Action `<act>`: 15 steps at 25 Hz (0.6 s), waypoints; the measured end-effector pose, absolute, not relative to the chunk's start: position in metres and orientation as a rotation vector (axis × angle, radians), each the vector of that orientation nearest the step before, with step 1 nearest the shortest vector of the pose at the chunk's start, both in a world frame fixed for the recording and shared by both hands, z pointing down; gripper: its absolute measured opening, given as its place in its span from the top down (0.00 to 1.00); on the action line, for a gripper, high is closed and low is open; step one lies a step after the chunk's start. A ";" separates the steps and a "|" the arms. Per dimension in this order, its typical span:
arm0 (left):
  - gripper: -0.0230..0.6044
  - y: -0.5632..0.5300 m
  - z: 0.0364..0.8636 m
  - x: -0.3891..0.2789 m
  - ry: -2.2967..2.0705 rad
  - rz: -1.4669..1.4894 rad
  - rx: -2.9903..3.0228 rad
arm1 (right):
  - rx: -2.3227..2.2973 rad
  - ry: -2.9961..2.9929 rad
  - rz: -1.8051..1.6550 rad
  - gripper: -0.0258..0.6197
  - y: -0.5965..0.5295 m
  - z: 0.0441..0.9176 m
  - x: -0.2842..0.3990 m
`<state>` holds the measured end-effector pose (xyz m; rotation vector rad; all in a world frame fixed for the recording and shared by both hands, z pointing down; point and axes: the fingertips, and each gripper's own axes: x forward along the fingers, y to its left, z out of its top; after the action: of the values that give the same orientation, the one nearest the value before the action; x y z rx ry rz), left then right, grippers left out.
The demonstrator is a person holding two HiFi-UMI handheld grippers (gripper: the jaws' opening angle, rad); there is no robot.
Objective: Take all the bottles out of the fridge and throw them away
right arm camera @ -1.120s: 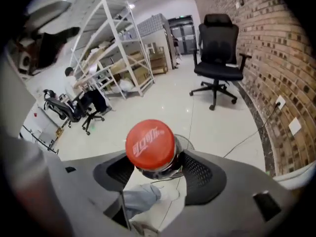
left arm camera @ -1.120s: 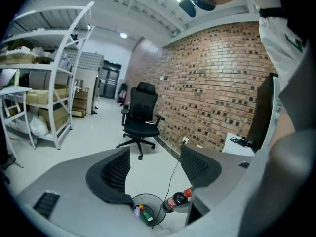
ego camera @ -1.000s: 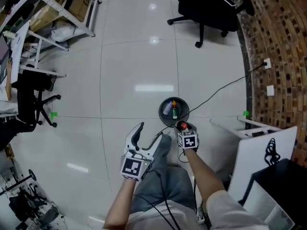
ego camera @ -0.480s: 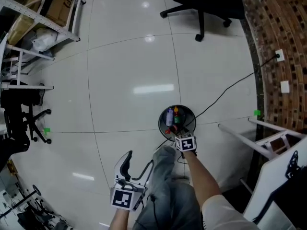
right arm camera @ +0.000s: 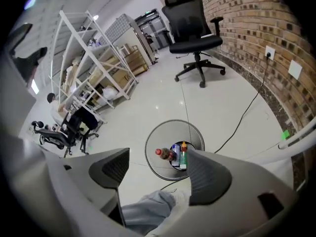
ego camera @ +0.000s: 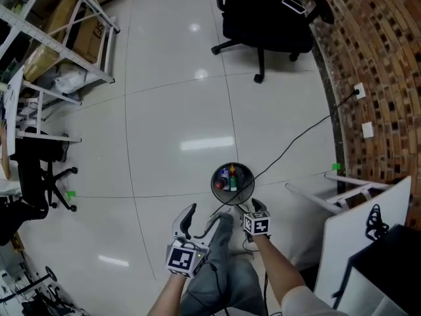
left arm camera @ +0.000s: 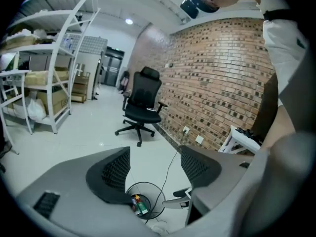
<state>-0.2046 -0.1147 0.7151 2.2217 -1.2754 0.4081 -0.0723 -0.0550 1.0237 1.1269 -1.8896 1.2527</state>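
Observation:
A round black wire waste bin (ego camera: 213, 184) stands on the white floor just ahead of my feet. Inside lie a green bottle (ego camera: 233, 180), a blue one (ego camera: 225, 174) and a dark bottle with a red cap (right arm camera: 165, 154). My right gripper (ego camera: 254, 208) hangs just on the near side of the bin; its jaws have just been opening and stand open with nothing between them. To its left my left gripper (ego camera: 199, 218) is open and empty. Between the left gripper's jaws, the left gripper view shows the bin (left arm camera: 148, 183) with the bottles (left arm camera: 140, 205).
A black office chair (ego camera: 263, 12) stands at the back by the brick wall (ego camera: 368, 58). A black cable (ego camera: 296, 137) runs from the wall socket towards the bin. White shelving (ego camera: 59, 38) is at the left, a white panel (ego camera: 358, 219) at the right. My trouser leg (ego camera: 220, 268) is below.
The red-capped bottle that the right gripper held over the bin now lies in the bin. The right gripper has opened and drawn back towards me. The left gripper dipped lower, then came back up.

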 end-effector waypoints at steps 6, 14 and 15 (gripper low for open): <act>0.48 -0.119 0.639 -0.157 -1.097 0.393 2.418 | 1.509 -2.053 1.287 0.33 -0.081 0.856 -0.028; 0.48 -0.109 0.521 -0.046 -0.730 0.301 2.733 | 2.008 -2.187 0.951 0.33 -0.067 0.630 0.076; 0.48 -0.103 0.506 -0.029 -0.673 0.289 2.773 | 2.073 -2.182 0.915 0.33 -0.059 0.606 0.092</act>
<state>-0.0287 -0.1035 0.5058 2.7732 -0.6734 0.2888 0.0922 -0.0586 0.6059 2.0729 -2.1821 0.9155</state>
